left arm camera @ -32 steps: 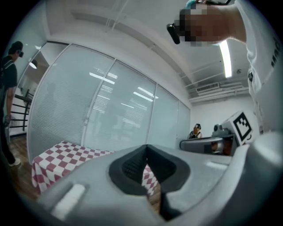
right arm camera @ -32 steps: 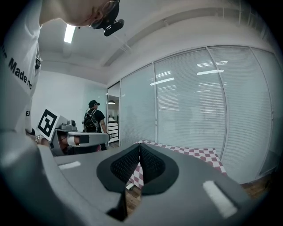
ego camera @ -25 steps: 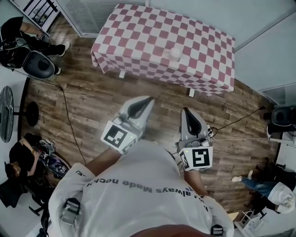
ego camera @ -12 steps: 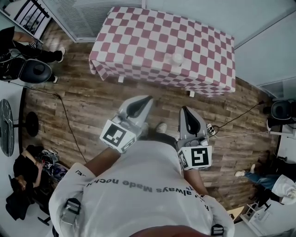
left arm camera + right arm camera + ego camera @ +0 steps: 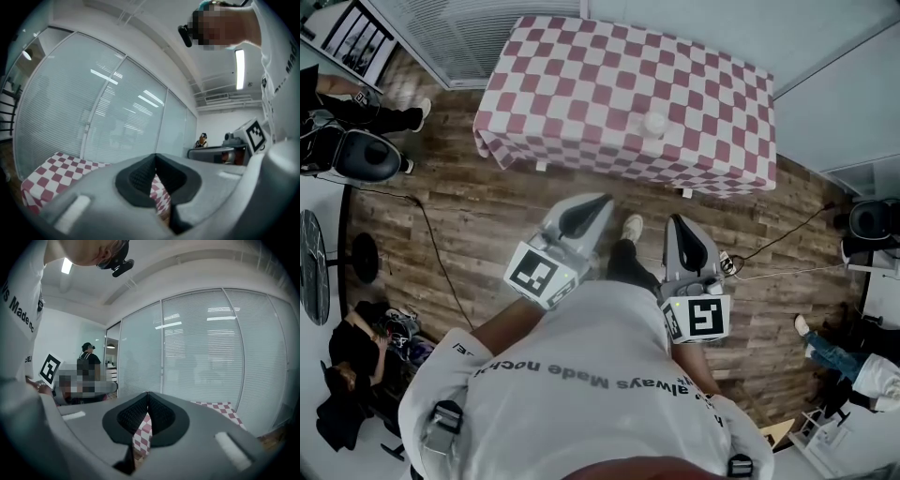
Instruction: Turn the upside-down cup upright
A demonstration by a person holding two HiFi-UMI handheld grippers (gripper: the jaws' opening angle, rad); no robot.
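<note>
**Head view.** The left hand-held gripper [image 5: 600, 200] and the right hand-held gripper [image 5: 675, 223] are held out side by side in front of the person's white shirt, over the wooden floor [image 5: 487, 211]. Each is clenched, with nothing between its jaws. A shoe [image 5: 632, 227] shows on the floor between the two. Ahead of both tips, and well apart from them, stands the table [image 5: 572, 75] under a red-and-white checked cloth. The cup [image 5: 654, 121], small and white, sits on that cloth. It is beyond the right hand-held gripper's tip and slightly to its left, and ahead and to the right of the left one. It is too small here to tell which way up it stands.

**Left gripper view.** The left hand-held gripper [image 5: 155, 156] has its dark pads meeting tip to tip, closed on nothing. Beyond it and to its left lies a corner of the checked table [image 5: 51, 168], and more of the cloth shows through the opening under the pads. A glass wall [image 5: 103, 103] with blinds rises behind the table. To the gripper's right is the other gripper's marker cube [image 5: 255, 133].

**Right gripper view.** The right hand-held gripper [image 5: 148, 394] is likewise shut tip to tip and empty. The checked table [image 5: 220, 406] shows ahead and to its right, and again through the opening below the pads. The same blinds stand behind it. A person [image 5: 88, 357] stands far off to the gripper's left.
</note>
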